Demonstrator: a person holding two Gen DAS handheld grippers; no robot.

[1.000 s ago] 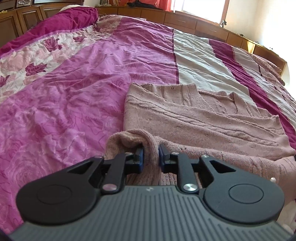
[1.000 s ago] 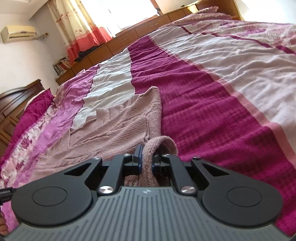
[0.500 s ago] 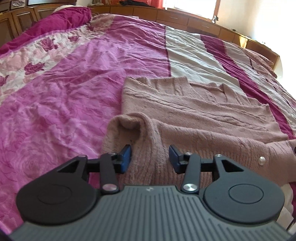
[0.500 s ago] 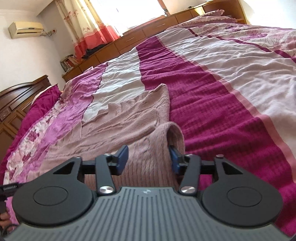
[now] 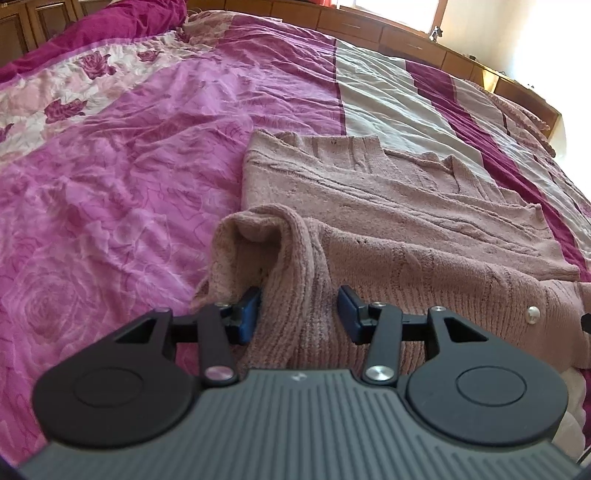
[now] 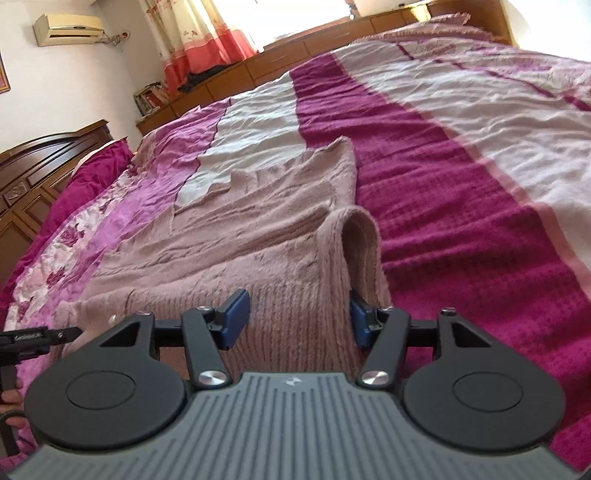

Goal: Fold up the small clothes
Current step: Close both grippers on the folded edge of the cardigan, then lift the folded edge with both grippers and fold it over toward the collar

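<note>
A dusty pink knitted cardigan (image 5: 406,236) lies flat on the bed, its hem end folded over towards the collar. My left gripper (image 5: 300,310) is open; a raised ridge of the knit (image 5: 295,251) stands between its blue pads, no longer pinched. In the right wrist view the same cardigan (image 6: 258,229) stretches away, and the jaws of my right gripper (image 6: 298,319) are opening. A ribbed fold (image 6: 360,229) humps up beside the right pad, with ribbed knit lying loose between the pads. A pearl button (image 5: 533,314) shows on the ribbed edge.
The bedspread (image 5: 110,184) is pink and magenta with white stripes and covers the whole bed. A dark wooden headboard (image 6: 44,155) and low wooden cabinets (image 5: 369,26) border it. A black part of the other gripper (image 6: 33,338) and a hand (image 6: 9,398) sit at the left edge.
Both grippers were shut on folds of the cardigan a second ago; both have opened and the pinched knit has slackened and spread between the pads. The right gripper shifted slightly sideways.
</note>
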